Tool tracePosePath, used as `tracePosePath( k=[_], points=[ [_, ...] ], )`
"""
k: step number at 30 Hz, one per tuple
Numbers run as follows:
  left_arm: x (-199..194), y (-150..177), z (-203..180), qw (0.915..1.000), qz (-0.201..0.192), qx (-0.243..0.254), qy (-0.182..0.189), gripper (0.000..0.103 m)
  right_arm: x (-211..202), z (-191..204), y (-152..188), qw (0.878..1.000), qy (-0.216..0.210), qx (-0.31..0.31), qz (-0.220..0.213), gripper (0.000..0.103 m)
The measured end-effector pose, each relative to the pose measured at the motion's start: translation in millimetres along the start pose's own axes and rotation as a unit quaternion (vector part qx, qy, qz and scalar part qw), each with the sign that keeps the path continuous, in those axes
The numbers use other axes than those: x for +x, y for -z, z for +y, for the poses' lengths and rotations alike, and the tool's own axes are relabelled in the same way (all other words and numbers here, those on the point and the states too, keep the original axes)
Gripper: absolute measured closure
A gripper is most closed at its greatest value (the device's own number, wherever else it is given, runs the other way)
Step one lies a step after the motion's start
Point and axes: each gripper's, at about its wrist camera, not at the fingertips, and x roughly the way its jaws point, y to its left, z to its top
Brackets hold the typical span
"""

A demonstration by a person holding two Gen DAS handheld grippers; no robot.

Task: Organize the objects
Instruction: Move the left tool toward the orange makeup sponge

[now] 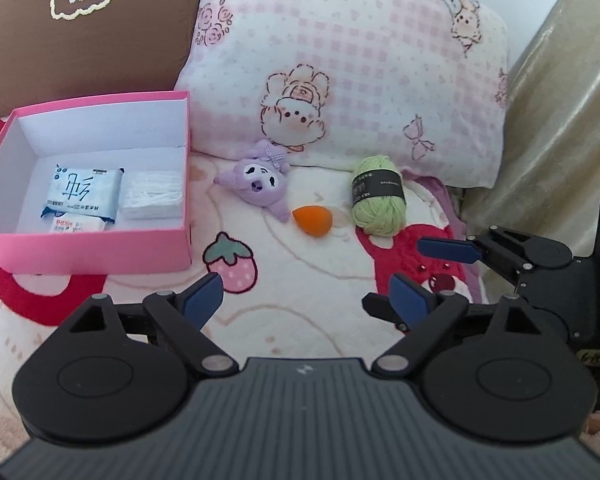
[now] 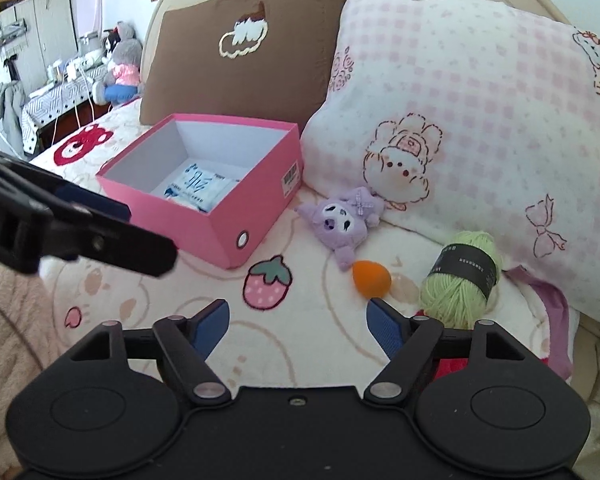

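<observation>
An open pink box (image 1: 88, 250) stands on the bed at left, holding tissue packs (image 1: 82, 192) and a white pad stack (image 1: 152, 196). Right of it lie a purple plush (image 1: 260, 184), an orange egg-shaped sponge (image 1: 314, 220) and a green yarn ball (image 1: 378, 196). My left gripper (image 1: 306, 284) hovers open and empty over the blanket, short of the sponge. My right gripper (image 2: 297, 306) is also open and empty, its right pad close to the sponge (image 2: 372, 278) and yarn (image 2: 460, 276). One of its fingers (image 1: 448, 250) shows at right in the left wrist view.
A pink checked pillow (image 1: 340, 60) and a brown cushion (image 2: 240, 48) lean behind the objects. Gold fabric (image 1: 560, 120) borders the bed at right. The blanket (image 1: 300, 264) has strawberry and bear prints. A cluttered side table (image 2: 60, 92) stands far left.
</observation>
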Motion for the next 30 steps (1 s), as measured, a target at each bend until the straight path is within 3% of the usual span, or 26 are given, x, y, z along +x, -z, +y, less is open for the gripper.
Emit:
tracePosePath(
  k=[4, 11, 16, 20, 23, 26, 30],
  points=[
    [14.9, -10.1, -5.0, 0.9998, -0.015, 0.011, 0.001, 0.013, 23.7, -14.0, 2.0, 0.999, 0.03, -0.011, -0.009, 0.014],
    [55.1, -20.4, -14.5, 0.9995, -0.02, 0.021, 0.013, 0.013, 53.8, -38.7, -1.6, 0.999, 0.041, 0.018, 0.007, 0.014],
    [92.2, -32.3, -21.5, 0.9989, -0.014, 0.043, 0.011, 0.013, 76.7, -38.0, -4.5, 0.997, 0.07, -0.012, 0.004, 0.014],
    [115.6, -42.0, -12.6, 0.9995, -0.013, 0.023, 0.015, 0.013, 91.7, -43.9, -6.1, 0.998, 0.069, 0.001, 0.003, 0.014],
    [132.8, -44.4, -3.8, 0.9998, -0.017, 0.007, 0.01, 0.013, 103.8, -50.9, 3.8, 0.996, 0.086, 0.029, -0.012, 0.014],
    [149.2, -43.7, 0.9, 0.9999, -0.002, 0.0, 0.017, 0.015, 119.4, -55.6, 13.0, 0.994, 0.103, 0.048, 0.001, 0.015],
    [163.7, -37.6, 2.1, 0.9995, -0.003, 0.001, 0.033, 0.016, 122.9, -52.8, 13.0, 0.995, 0.093, 0.047, 0.0, 0.015]
  ],
)
